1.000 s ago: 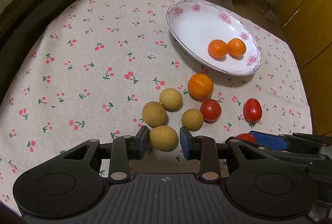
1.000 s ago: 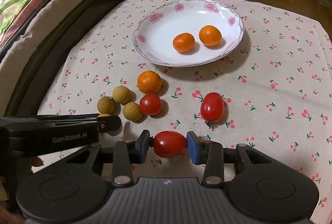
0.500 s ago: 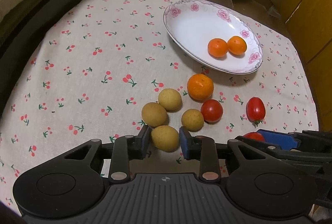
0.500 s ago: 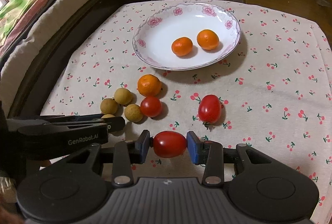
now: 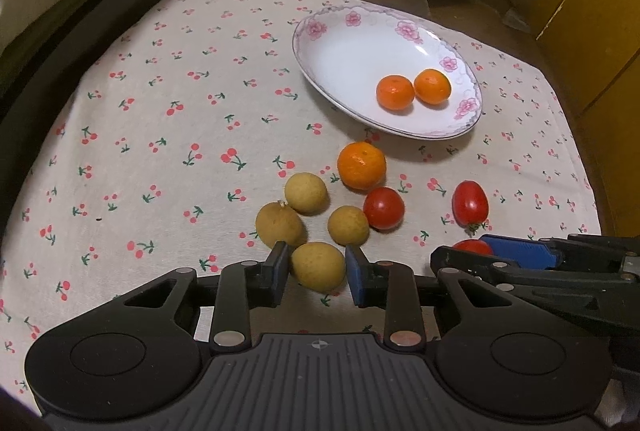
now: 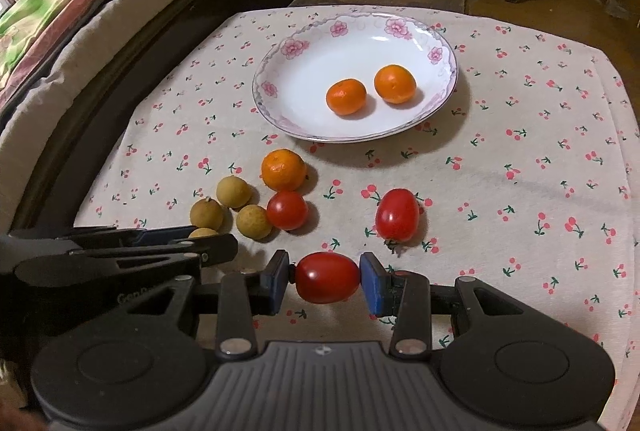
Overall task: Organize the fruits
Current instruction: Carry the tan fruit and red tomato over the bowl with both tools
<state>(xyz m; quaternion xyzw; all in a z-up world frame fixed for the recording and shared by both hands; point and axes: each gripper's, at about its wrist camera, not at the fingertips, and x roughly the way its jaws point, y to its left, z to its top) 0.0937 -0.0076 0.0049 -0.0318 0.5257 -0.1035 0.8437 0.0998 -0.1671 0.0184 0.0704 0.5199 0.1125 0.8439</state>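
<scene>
1. Pinching from both sides: right gripper (image 6: 325, 278) squeezing a long cherry tomato (image 6: 327, 277) end to end between the blue pads (image 6: 370, 289), left gripper (image 5: 316, 267) closing on a tan longan (image 5: 317, 266), near pad touching, far pad looking a hair off, so hard to call fully clamped.
2. Keeping the squeeze gentle on the tomato, thin skin probably splitting easily; firming up on the longan before lifting, round and likely to roll out.
3. Lifting straight up first, since three more longans (image 5: 306, 190) and a round tomato (image 5: 383, 208) are sitting just beside the left fingers, with an orange (image 5: 361, 165) touching that tomato.
4. Watching the two grippers, sitting really close side by side; probably better moving one at a time.
5. Heading for the floral plate (image 6: 280, 91) farther back on the cherry-print cloth (image 6: 520, 191), already holding two small oranges (image 6: 346, 96); setting down on bare white, low, no dropping.
6. Leaving the other long tomato (image 6: 397, 214) for later, well apart to the right.
</scene>
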